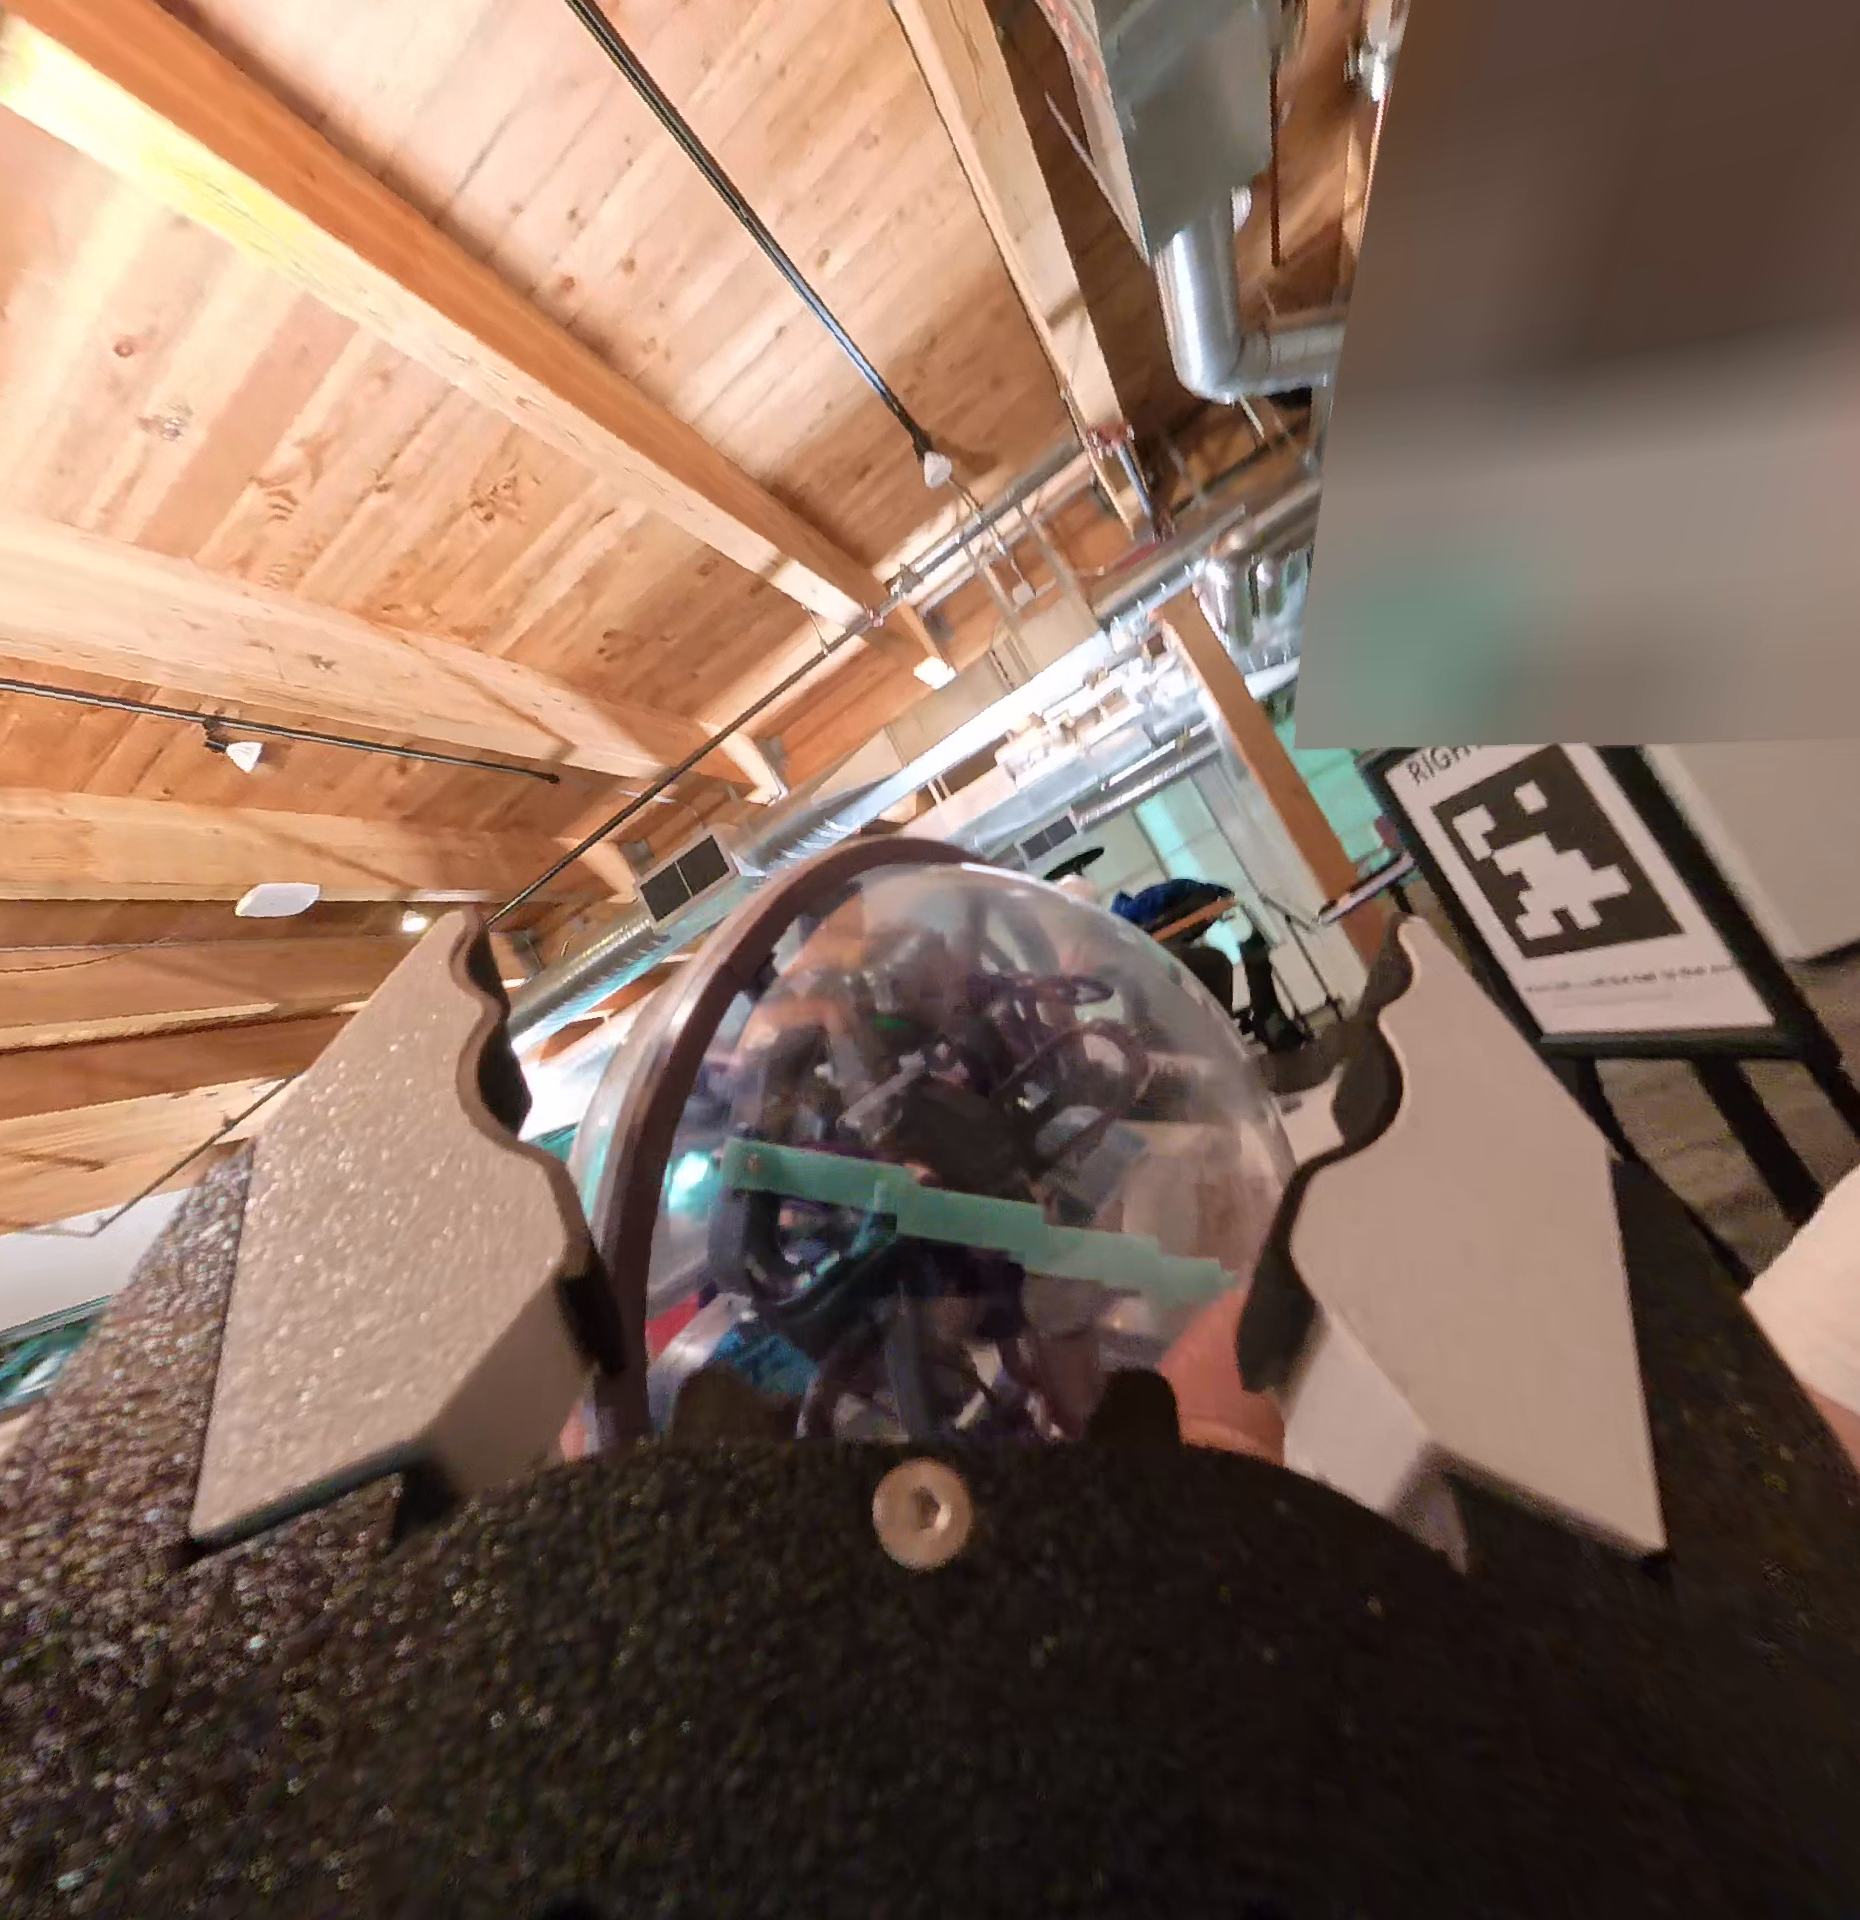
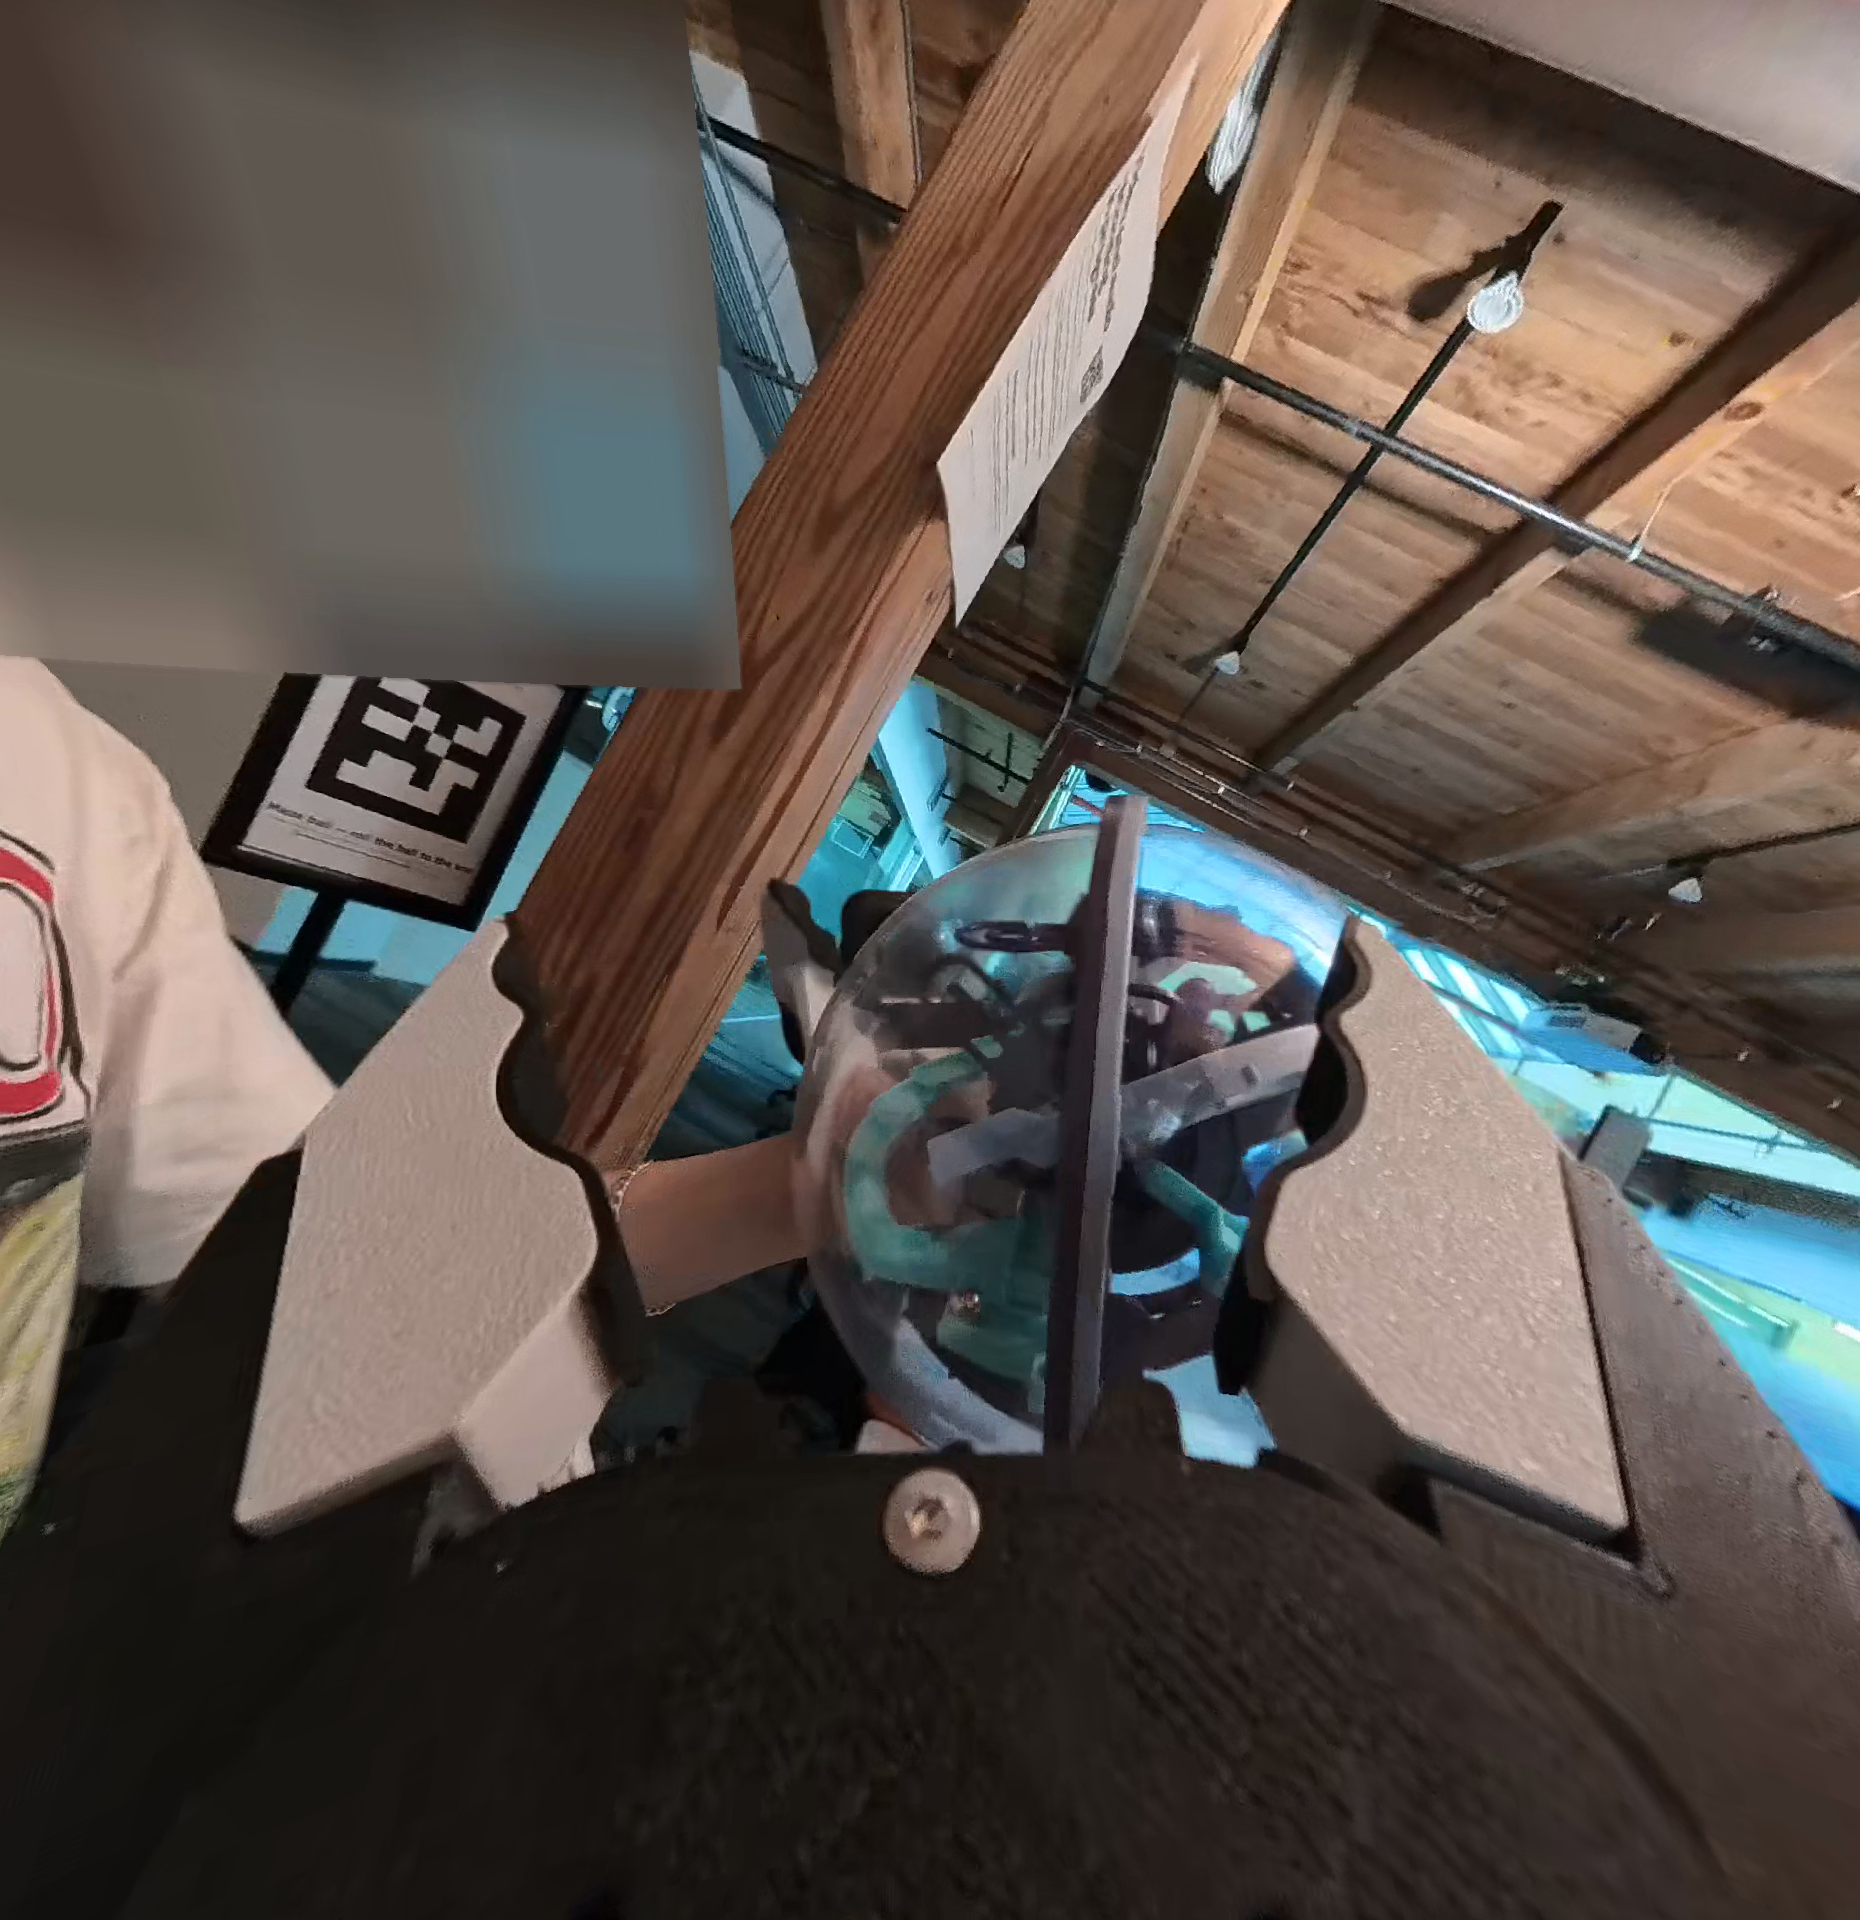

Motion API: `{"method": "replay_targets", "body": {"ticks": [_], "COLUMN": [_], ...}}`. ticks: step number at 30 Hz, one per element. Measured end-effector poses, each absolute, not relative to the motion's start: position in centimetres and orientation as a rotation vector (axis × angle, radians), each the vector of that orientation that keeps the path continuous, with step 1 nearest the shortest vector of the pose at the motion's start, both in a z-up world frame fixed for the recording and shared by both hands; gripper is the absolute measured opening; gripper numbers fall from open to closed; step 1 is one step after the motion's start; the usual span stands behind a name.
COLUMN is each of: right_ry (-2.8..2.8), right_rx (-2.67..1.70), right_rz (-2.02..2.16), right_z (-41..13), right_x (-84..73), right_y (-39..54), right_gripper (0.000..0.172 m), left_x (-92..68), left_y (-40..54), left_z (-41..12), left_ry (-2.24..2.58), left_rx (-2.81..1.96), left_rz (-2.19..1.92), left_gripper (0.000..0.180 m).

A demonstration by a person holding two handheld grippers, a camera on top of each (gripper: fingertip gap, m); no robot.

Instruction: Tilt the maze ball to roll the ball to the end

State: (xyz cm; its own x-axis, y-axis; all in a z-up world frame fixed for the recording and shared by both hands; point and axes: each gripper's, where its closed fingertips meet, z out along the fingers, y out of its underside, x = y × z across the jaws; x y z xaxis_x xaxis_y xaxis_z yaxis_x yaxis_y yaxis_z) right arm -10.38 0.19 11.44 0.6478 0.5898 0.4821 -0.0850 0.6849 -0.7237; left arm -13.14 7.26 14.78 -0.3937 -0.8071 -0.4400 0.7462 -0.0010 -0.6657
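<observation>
The maze ball (image 1: 936,1122) is a clear sphere with a dark ring around it and green and purple tracks inside. In the left wrist view it fills the space between my left gripper's (image 1: 941,930) fingers, and both pads press on its sides. In the right wrist view the maze ball (image 2: 1009,1091) lies against the right finger (image 2: 1425,1195) of my right gripper (image 2: 931,935). A wide gap separates it from the left finger (image 2: 438,1195), so this gripper is open. One left-gripper finger (image 2: 796,956) shows at the ball's far left side. I cannot make out the small ball inside.
Both views point up at a wooden ceiling. A thick wooden post (image 2: 801,623) with a paper sheet (image 2: 1051,364) stands close behind. A framed marker sign on a stand (image 1: 1560,883) (image 2: 406,779) is nearby. A person in a white shirt (image 2: 126,987) is at the left.
</observation>
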Motion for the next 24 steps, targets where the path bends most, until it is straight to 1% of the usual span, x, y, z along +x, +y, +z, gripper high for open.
{"method": "replay_targets", "body": {"ticks": [4, 7, 10, 12, 16, 19, 20, 22, 24], "right_ry": [-0.688, -0.629, -0.583, -0.554, -0.468, -0.444, -0.461, -0.428, -0.41], "right_rx": [-0.749, -0.763, -0.807, -0.833, -0.833, -0.871, -0.894, -0.894, -0.89], "right_rz": [0.391, 0.406, 0.381, 0.36, 0.322, 0.257, 0.257, 0.236, 0.233], "right_z": [8.6, 6.6, 4.3, 3.0, 1.0, -0.6, -1.2, -1.8, -2.2], "right_x": [-9.2, -8.2, -7.1, -6.3, -4.1, -2.7, -2.7, -1.9, -1.4], "right_y": [1.3, 1.9, 3.3, 4.1, 4.8, 5.7, 5.8, 5.8, 5.4], "right_gripper": [0.144, 0.137, 0.135, 0.136, 0.135, 0.133, 0.129, 0.128, 0.124], "left_x": [-11.5, -10.4, -9.8, -9.0, -7.2, -5.6, -5.5, -4.9, -4.4], "left_y": [9.5, 12.4, 14.3, 15.1, 15.2, 15.6, 15.6, 15.3, 15.3], "left_z": [12.2, 10.4, 8.6, 7.2, 4.4, 3.0, 2.8, 2.4, 2.0], "left_ry": [0.984, 0.841, 0.734, 0.702, 0.716, 0.728, 0.71, 0.71, 0.709], "left_rx": [-0.196, -0.282, -0.313, -0.339, -0.346, -0.383, -0.361, -0.356, -0.343], "left_rz": [-1.759, -1.804, -1.936, -1.961, -2.009, -1.953, -1.961, -2.002, -2.022], "left_gripper": [0.153, 0.154, 0.155, 0.155, 0.156, 0.157, 0.157, 0.157, 0.157]}}
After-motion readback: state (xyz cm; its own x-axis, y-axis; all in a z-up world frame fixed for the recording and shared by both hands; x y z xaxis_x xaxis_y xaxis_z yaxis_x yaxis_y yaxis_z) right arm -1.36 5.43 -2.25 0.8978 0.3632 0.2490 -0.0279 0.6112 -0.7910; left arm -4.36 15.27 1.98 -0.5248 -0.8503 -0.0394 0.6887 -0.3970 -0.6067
